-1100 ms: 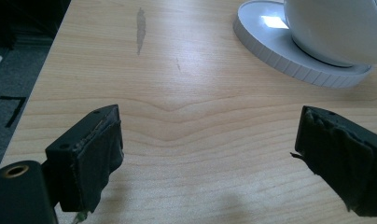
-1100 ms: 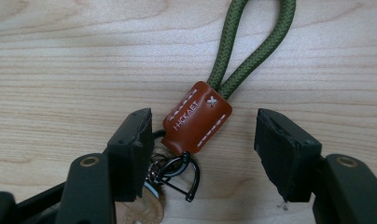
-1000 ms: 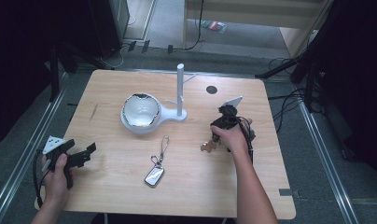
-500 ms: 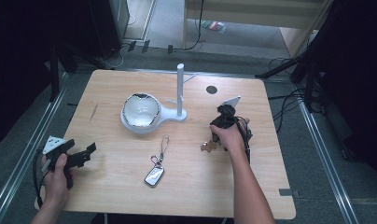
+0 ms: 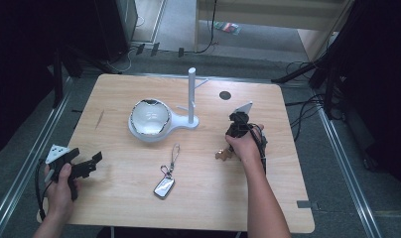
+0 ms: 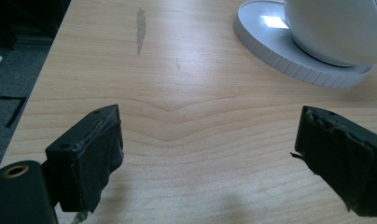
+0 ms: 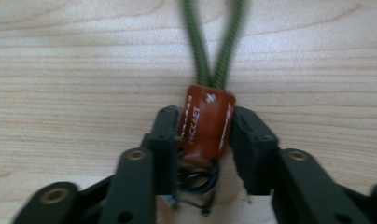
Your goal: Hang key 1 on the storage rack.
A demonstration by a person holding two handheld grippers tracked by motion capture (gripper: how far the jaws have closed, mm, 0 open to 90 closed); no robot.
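My right tongs (image 7: pixel 203 135) have just closed onto the brown leather tag (image 7: pixel 206 122) near the worktop's (image 5: pixel 283 198) right edge: light, floppy on its green cord (image 7: pixel 213 42), best gripped by its stiffer tag; left tongs (image 6: pixel 207 154) gape empty.

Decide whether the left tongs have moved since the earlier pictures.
No. The left tongs sit at the same spot near the table's left edge, open.

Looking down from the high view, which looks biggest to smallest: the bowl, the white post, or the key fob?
1. Bowl
2. White post, tall but thin
3. Key fob
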